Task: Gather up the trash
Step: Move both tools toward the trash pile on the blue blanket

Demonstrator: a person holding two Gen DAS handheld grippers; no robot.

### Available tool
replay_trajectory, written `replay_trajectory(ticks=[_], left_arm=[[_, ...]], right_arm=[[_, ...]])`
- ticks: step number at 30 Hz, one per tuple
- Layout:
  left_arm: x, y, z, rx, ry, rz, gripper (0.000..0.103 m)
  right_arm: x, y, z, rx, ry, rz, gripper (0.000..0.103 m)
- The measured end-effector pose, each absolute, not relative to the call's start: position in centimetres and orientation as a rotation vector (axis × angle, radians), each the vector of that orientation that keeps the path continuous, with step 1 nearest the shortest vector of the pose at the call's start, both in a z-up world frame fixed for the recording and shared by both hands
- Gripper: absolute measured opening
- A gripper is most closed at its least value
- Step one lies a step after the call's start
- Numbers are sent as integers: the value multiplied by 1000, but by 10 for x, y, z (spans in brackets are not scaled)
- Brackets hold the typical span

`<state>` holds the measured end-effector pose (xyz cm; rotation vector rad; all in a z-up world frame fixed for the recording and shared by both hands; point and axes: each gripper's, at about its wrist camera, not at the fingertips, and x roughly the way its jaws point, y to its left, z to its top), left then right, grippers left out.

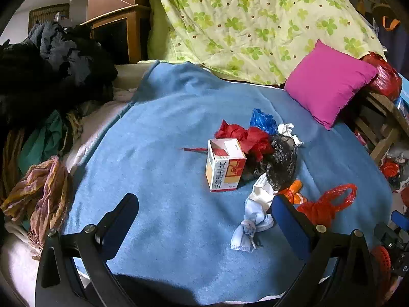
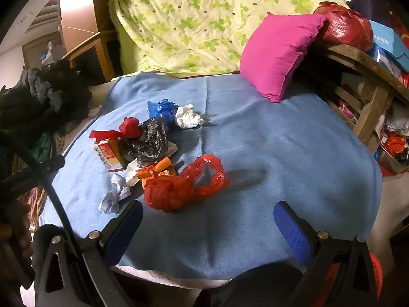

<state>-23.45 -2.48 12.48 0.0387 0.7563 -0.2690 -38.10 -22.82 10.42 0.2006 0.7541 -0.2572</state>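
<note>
Both our tongs, left tongs (image 1: pixel 204 209) and right tongs (image 2: pixel 208 217), gape empty; the slippery red plastic bag (image 2: pixel 179 186) at lower centre may slide free

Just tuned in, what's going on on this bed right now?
Nothing is picked up yet. Both grippers, left and right, hang open and empty over the blue blanket. The trash lies in one cluster: a small carton, a black bag, a red bag, a blue bag, white crumpled paper and a knotted orange-red bag, which is nearest the right gripper. A pink pillow sits behind.
</note>
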Motion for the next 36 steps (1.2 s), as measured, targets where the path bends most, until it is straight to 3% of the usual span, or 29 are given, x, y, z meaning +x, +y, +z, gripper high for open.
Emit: replay_trajectory(ticks=[36], left_arm=[[-238, -32, 119, 60, 772, -296, 103]], right_arm=[[-386, -224, 102, 194, 755, -249, 103]])
